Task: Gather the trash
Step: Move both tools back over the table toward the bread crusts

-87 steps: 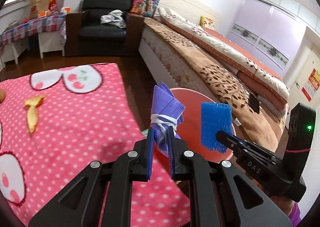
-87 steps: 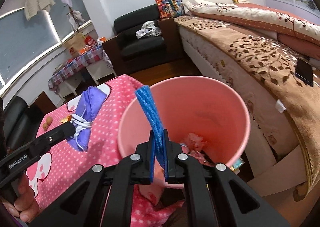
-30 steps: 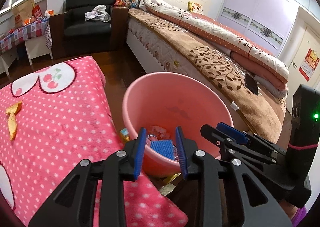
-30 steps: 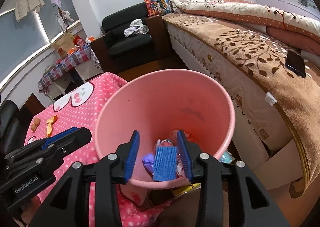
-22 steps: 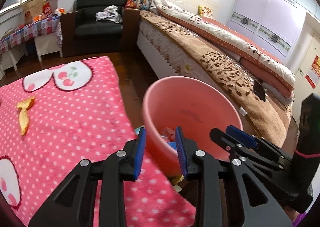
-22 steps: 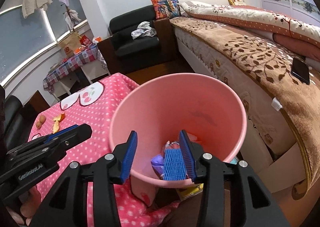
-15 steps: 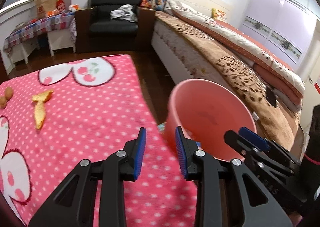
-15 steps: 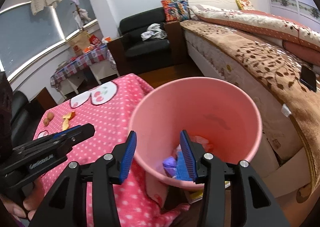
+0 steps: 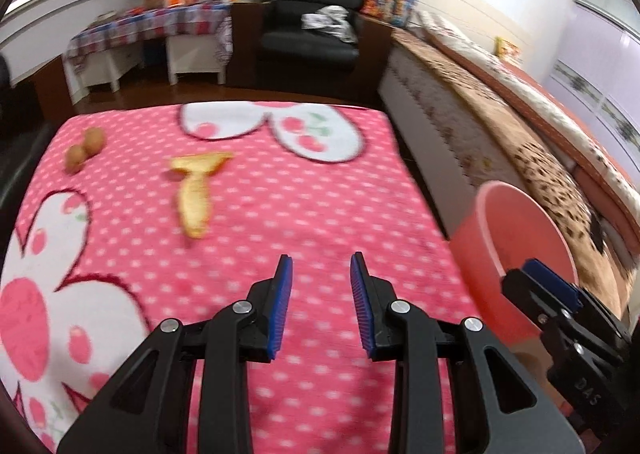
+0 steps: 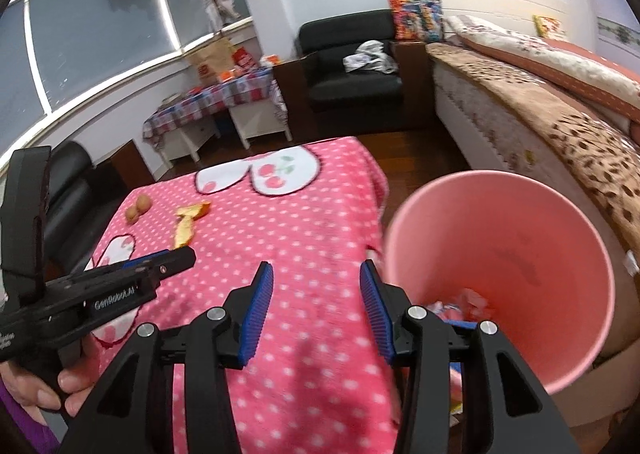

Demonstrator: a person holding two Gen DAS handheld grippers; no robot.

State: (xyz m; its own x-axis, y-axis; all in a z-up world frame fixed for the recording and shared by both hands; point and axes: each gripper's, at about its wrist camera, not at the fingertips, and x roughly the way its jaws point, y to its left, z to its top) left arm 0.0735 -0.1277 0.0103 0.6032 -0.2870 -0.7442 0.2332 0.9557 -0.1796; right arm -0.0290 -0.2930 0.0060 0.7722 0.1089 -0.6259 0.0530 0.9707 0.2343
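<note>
A yellow fruit peel [image 9: 196, 190] lies on the pink polka-dot cloth [image 9: 280, 222], with two small brown round things [image 9: 85, 148] to its left; both also show in the right wrist view, the peel [image 10: 188, 224] and the round things [image 10: 138, 208]. The pink bin [image 10: 500, 266] stands off the cloth's right edge with trash inside [image 10: 460, 306]; it also shows in the left wrist view [image 9: 516, 254]. My left gripper [image 9: 321, 294] is open and empty above the cloth. My right gripper [image 10: 316, 306] is open and empty beside the bin's rim.
A bed with a brown leaf-print cover [image 10: 560, 122] runs along the right. A black armchair [image 9: 308, 34] with clothes and a table with a checked cloth [image 9: 160, 26] stand at the back. Dark wood floor [image 10: 420, 150] lies between.
Both grippers let go of the purple mask and the blue foam net into the bin, then swung left from over the bin toward the cloth with the peel.
</note>
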